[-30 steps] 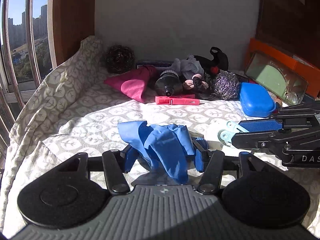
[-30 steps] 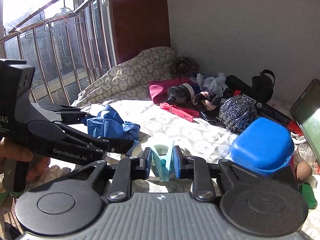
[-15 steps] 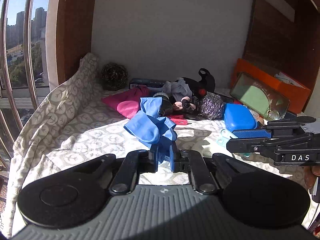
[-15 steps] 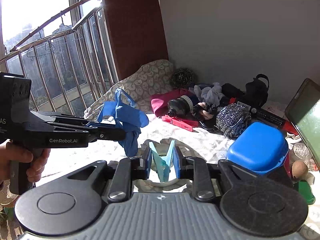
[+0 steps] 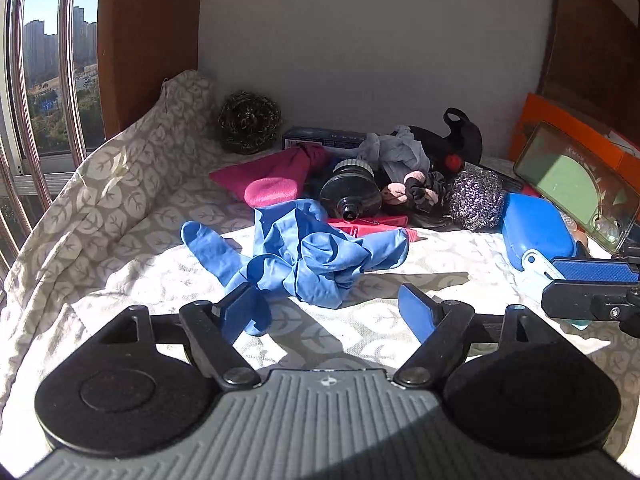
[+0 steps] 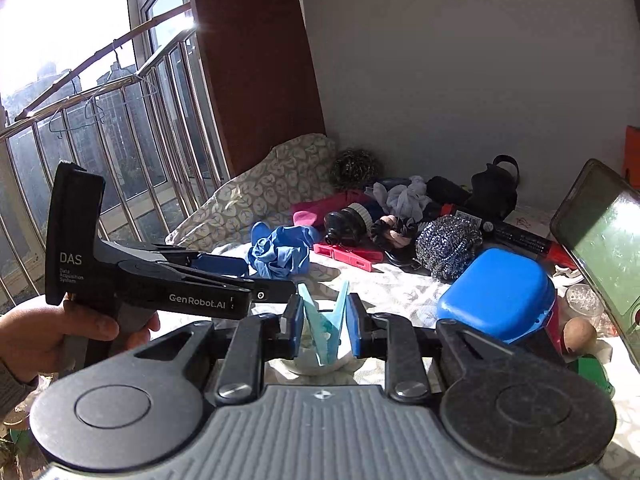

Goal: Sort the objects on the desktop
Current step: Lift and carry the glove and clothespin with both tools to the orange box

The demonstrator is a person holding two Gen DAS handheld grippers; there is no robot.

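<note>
blue glove [image 5: 304,256] before spread left claw [image 5: 330,312]

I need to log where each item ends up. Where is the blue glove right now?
The blue glove lies crumpled on the leaf-print cloth, just ahead of the open left gripper, in front of the red clothespin and pink cloth.

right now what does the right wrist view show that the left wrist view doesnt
Only the right wrist view shows the light blue clothespin clamped in the right gripper, the left hand holding the left gripper's handle, and the balcony railing.

Only the left wrist view shows the left gripper open, with the blue glove lying loose on the cloth, and the orange box.

Both show the glove, red clothespin, blue case and silver scourer.
</note>
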